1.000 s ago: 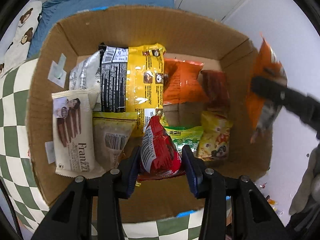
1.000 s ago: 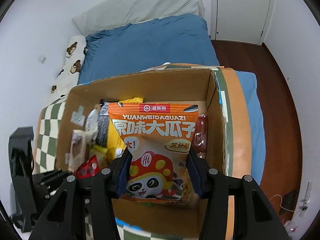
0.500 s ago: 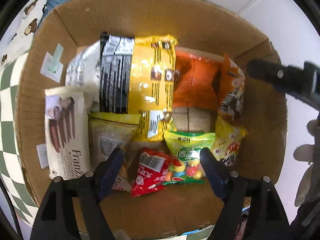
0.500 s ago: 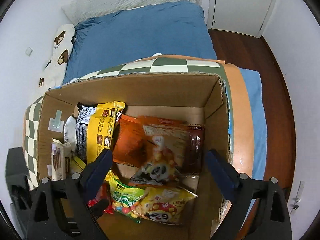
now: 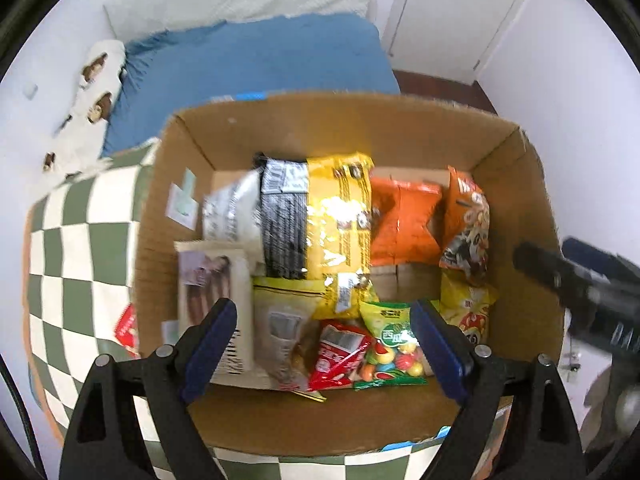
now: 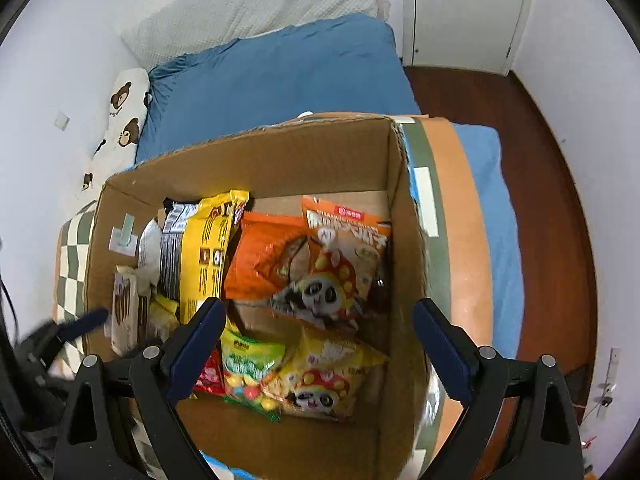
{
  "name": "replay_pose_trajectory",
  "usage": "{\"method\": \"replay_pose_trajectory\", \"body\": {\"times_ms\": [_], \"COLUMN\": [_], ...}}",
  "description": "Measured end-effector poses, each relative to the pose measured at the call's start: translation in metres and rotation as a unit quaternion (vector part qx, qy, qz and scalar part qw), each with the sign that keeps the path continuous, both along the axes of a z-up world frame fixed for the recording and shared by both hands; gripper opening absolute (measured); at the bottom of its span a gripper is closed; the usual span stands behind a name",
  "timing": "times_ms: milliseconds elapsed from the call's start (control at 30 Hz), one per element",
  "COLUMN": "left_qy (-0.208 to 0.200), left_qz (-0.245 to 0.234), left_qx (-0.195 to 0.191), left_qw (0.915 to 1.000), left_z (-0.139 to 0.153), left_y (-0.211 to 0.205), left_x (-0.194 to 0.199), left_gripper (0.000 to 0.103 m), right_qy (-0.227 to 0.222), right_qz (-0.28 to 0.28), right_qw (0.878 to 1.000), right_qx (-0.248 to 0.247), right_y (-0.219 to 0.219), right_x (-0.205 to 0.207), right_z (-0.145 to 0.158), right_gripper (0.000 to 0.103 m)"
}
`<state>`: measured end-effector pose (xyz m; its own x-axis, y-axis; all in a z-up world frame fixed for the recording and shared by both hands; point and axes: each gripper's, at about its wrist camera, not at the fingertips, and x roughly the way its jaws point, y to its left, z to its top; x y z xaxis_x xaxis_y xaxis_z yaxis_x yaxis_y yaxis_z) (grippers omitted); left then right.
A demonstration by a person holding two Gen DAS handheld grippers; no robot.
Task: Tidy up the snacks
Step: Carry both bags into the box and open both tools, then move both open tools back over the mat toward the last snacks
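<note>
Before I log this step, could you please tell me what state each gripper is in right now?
Left gripper: open, holding nothing; jaws have just been opening.
Right gripper: open, holding nothing; jaws have just opened.

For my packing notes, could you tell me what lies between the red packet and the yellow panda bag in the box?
The green candy bag lies between the red packet and the yellow panda bag, touching both; the left wrist view shows this best.

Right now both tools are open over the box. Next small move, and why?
Probably swing the left tool out toward the red packet still lying on the checkered cloth beside the cardboard box. Its jaws have just been opening, nothing is gripped between them, and that packet looks like the only snack outside.
</note>
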<state>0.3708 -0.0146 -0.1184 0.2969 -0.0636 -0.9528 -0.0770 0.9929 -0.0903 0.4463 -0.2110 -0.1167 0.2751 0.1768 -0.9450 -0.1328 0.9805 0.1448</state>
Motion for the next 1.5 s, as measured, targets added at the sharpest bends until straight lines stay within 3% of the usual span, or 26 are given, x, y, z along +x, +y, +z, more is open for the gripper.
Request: {"method": "replay_pose_trajectory", "body": {"times_ms": [567,1100,1300,1500], "left_qy": [-0.118,-0.173,-0.157,-0.065], "left_qz": [0.015,0.012,0.042,0.114], "left_qx": [0.027,0.039,0.027,0.044], "left_qw": [0.9925,0.9841,0.9864,0.9904], "left_z": [0.062,0.101,0.091,0.025], "left_y": [0.008,0.006,0.026,0.089], "left_x": [-0.077,-0.154,-0.171,-0.189], "left_gripper": [0.089,0.089,0.089,0.089], "right_qy": [-0.124,-0.207,-0.190,-0.093], "right_qz": [-0.009,-0.025,-0.033,-0.001], "right_qw": [0.992,0.978,0.981,0.992], "right_qx": [-0.019,-0.011,0.018,0.090], "right_y": [0.006,-0.001,-0.004,0.024], "right_x": [-0.105,-0.203,-0.220,-0.231], "right_z": [0.074,0.134,0.129,0.060], "right_gripper": [0.097,0.098,0.098,0.098]}}
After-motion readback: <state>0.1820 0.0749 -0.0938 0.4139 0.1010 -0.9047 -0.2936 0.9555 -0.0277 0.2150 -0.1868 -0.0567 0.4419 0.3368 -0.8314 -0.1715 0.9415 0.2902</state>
